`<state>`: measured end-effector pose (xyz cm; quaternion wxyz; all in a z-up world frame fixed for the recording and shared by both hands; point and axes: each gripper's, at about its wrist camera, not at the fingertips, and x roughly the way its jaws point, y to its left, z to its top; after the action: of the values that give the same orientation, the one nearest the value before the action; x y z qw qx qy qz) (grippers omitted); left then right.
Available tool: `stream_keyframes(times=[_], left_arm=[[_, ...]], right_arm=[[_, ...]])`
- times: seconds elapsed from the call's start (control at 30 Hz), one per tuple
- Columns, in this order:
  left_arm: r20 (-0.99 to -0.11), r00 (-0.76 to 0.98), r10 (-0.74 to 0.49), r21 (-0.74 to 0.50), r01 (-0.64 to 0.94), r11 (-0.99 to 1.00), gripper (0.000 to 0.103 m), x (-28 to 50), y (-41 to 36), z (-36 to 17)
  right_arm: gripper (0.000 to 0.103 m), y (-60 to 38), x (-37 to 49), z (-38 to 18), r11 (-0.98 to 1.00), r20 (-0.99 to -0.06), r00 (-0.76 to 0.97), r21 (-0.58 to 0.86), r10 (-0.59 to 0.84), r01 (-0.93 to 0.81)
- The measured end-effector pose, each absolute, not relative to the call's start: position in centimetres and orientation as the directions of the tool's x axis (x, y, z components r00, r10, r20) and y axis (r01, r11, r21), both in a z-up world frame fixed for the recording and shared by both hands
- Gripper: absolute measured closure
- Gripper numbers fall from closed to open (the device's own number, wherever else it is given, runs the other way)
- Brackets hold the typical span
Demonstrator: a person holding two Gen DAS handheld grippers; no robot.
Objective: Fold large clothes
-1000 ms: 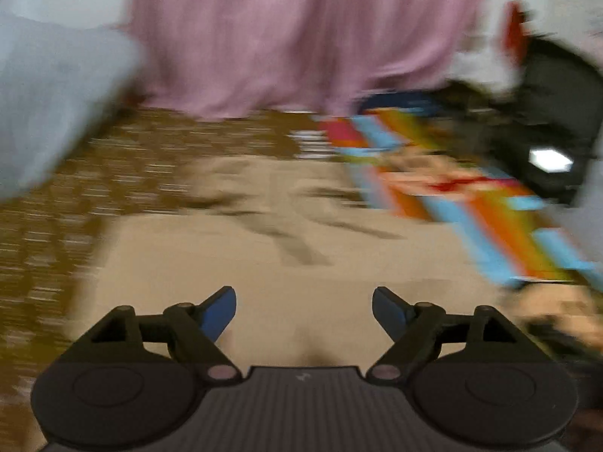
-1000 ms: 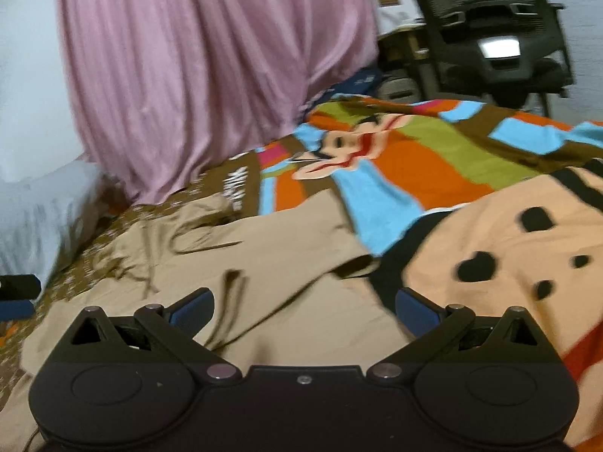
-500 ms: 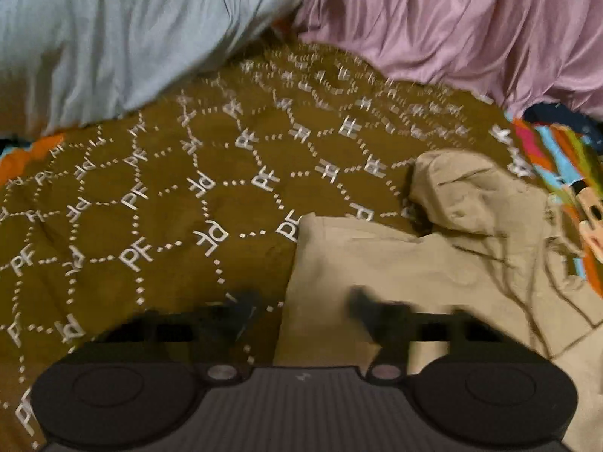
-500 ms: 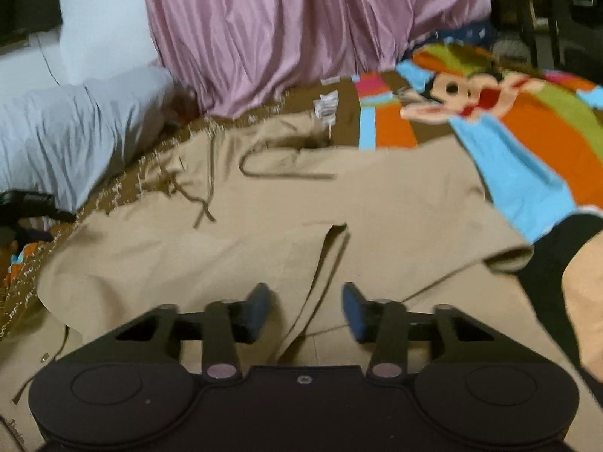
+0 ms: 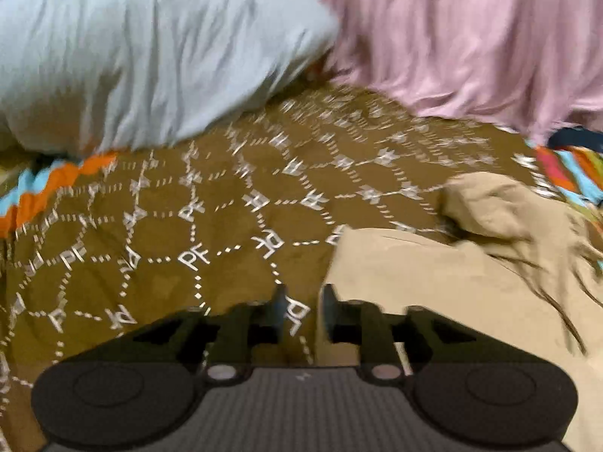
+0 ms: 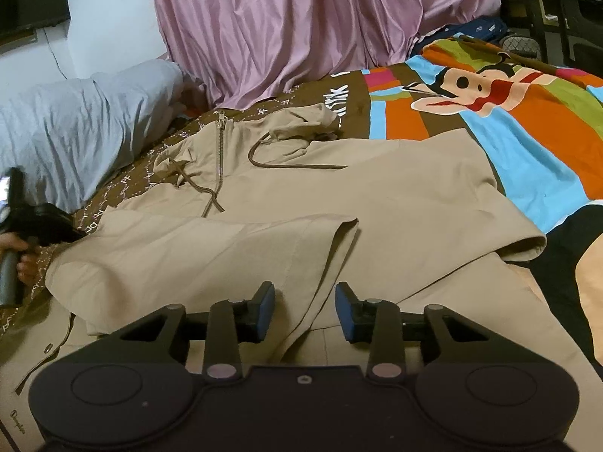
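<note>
Pink curtain [image 6: 301, 26] at back, bed below w/ brown PF-print bedspread [image 5: 158, 263] and striped cartoon blanket [image 6: 508, 120] to the right. Grey pillow [image 5: 143, 45] at far left, partly cut off by frame edge in both views.

Left wrist view blurred; PF letters smeared toward the back. Left gripper [image 5: 301, 312] low over bedspread, fingers [image 5: 280, 310] narrowly parted, right one touching edge of tan hoodie [image 5: 433, 286]; whether cloth actually pinched: can't tell. Only the hoodie's left portion and bunched hood visible there, rest cut off at right.

Right wrist view sharp, shows whole spread: tan hoodie [image 6: 339, 196] lying flat across bed, zip and dark drawstrings up near the hood, one sleeve folded across the front, hem hidden behind gripper body. Left gripper [image 6: 56, 226] seen at far left edge, tip at hoodie's side, mostly cropped. Right gripper [image 6: 304, 310] hovering over folded sleeve edge, fingers [image 6: 265, 310] spread, nothing between them. Dark clutter, chair at top right, hard to make out.
</note>
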<state>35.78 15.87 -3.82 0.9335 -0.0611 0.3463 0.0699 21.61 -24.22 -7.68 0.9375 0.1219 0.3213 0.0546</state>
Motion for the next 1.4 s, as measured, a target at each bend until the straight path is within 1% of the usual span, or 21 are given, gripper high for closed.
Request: stream_keyframes(times=[0.03, 0.1, 0.13, 0.17, 0.2, 0.23, 0.33, 0.4, 0.47, 0.5, 0.53, 0.57, 0.6, 0.63, 0.67, 0.73, 0.9, 0.97, 1.07, 1.23, 1.4], left_arm=[[-0.655, 0.753, 0.069, -0.057, -0.140, 0.989, 0.069, 34.8, 15.5, -3.7], [-0.682, 0.731, 0.037, -0.031, -0.080, 0.996, 0.069, 33.5, 14.5, -4.1], [-0.699, 0.714, 0.046, -0.005, -0.068, 0.998, 0.068, 33.2, 13.9, -4.6], [-0.717, 0.693, 0.075, 0.042, -0.064, 0.997, 0.068, 33.0, 13.2, -5.3], [-0.732, 0.673, 0.104, 0.083, -0.063, 0.995, 0.068, 33.1, 12.7, -5.9], [-0.744, 0.656, 0.127, 0.114, -0.063, 0.991, 0.065, 33.4, 12.3, -6.7], [-0.724, 0.671, 0.162, 0.150, -0.076, 0.986, 0.058, 33.5, 11.9, -7.9], [-0.731, 0.660, 0.175, 0.139, -0.107, 0.985, 0.057, 33.5, 11.8, -7.5], [-0.747, 0.639, 0.185, 0.122, -0.143, 0.982, 0.047, 33.2, 12.1, -6.7], [-0.750, 0.639, 0.174, 0.100, -0.150, 0.984, 0.046, 32.5, 12.4, -6.1], [-0.748, 0.646, 0.155, 0.076, -0.149, 0.986, 0.041, 31.7, 12.5, -5.4], [-0.746, 0.651, 0.138, 0.056, -0.145, 0.988, 0.029, 30.8, 12.6, -4.8], [-0.745, 0.656, 0.123, 0.040, -0.140, 0.989, 0.023, 30.0, 12.6, -4.3], [-0.741, 0.663, 0.108, 0.022, -0.136, 0.990, 0.014, 29.1, 12.7, -3.7], [-0.736, 0.671, 0.090, 0.000, -0.133, 0.991, 0.013, 28.0, 12.7, -3.1], [-0.744, 0.666, 0.042, -0.046, -0.115, 0.992, 0.013, 26.3, 12.7, -2.3], [-0.778, 0.627, -0.038, -0.095, -0.058, 0.994, 0.011, 23.0, 12.0, -1.0], [-0.773, 0.633, -0.044, -0.097, -0.048, 0.994, 0.007, 22.1, 11.9, -0.2], [-0.756, 0.653, -0.044, -0.099, -0.048, 0.994, 0.003, 21.5, 12.1, 1.3], [-0.742, 0.669, -0.031, -0.078, -0.040, 0.996, 0.001, 23.8, 12.6, 3.5], [-0.696, 0.718, -0.008, -0.022, -0.010, 1.000, 0.001, 30.2, 11.3, 5.1]], right_arm=[[0.061, -24.2, 21.4, -7.6, 0.966, -0.585, 0.792, 0.259, 0.176, -0.023], [0.059, -24.0, 21.1, -7.4, 0.970, -0.575, 0.802, 0.244, 0.162, -0.022], [0.057, -23.9, 20.9, -7.2, 0.971, -0.569, 0.807, 0.236, 0.158, -0.024], [0.052, -23.7, 20.7, -7.0, 0.974, -0.565, 0.811, 0.224, 0.152, -0.027], [0.050, -23.5, 20.7, -7.0, 0.977, -0.568, 0.810, 0.212, 0.148, -0.030], [0.047, -23.3, 20.6, -7.0, 0.980, -0.576, 0.805, 0.195, 0.140, -0.032], [0.045, -22.2, 20.9, -7.4, 0.992, -0.630, 0.769, 0.116, 0.104, -0.039], [0.044, -21.6, 20.8, -7.5, 0.996, -0.637, 0.766, 0.075, 0.082, -0.044], [0.042, -21.6, 20.7, -7.5, 0.997, -0.635, 0.768, 0.072, 0.078, -0.042], [0.040, -21.8, 20.5, -7.5, 0.996, -0.630, 0.773, 0.079, 0.080, -0.039], [0.037, -22.0, 20.1, -7.3, 0.995, -0.622, 0.778, 0.092, 0.087, -0.037], [0.034, -22.5, 19.6, -7.0, 0.993, -0.612, 0.785, 0.111, 0.095, -0.034], [0.032, -22.8, 19.1, -6.7, 0.991, -0.600, 0.793, 0.126, 0.102, -0.032], [0.028, -23.2, 18.5, -6.4, 0.990, -0.587, 0.802, 0.140, 0.108, -0.030], [0.023, -23.5, 17.8, -5.9, 0.988, -0.574, 0.811, 0.152, 0.112, -0.029], [0.018, -23.9, 16.8, -5.3, 0.986, -0.561, 0.819, 0.163, 0.116, -0.027], [0.015, -24.8, 15.2, -4.2, 0.982, -0.568, 0.817, 0.189, 0.101, 0.010], [0.009, -25.0, 14.4, -3.5, 0.980, -0.555, 0.826, 0.199, 0.101, 0.014], [0.004, -25.3, 13.1, -2.3, 0.981, -0.537, 0.838, 0.193, 0.097, 0.010], [0.003, -26.3, 12.3, -0.2, 0.981, -0.541, 0.835, 0.192, 0.100, 0.006], [0.003, -27.4, 16.1, 3.4, 0.987, -0.553, 0.821, 0.140, 0.142, -0.076]])
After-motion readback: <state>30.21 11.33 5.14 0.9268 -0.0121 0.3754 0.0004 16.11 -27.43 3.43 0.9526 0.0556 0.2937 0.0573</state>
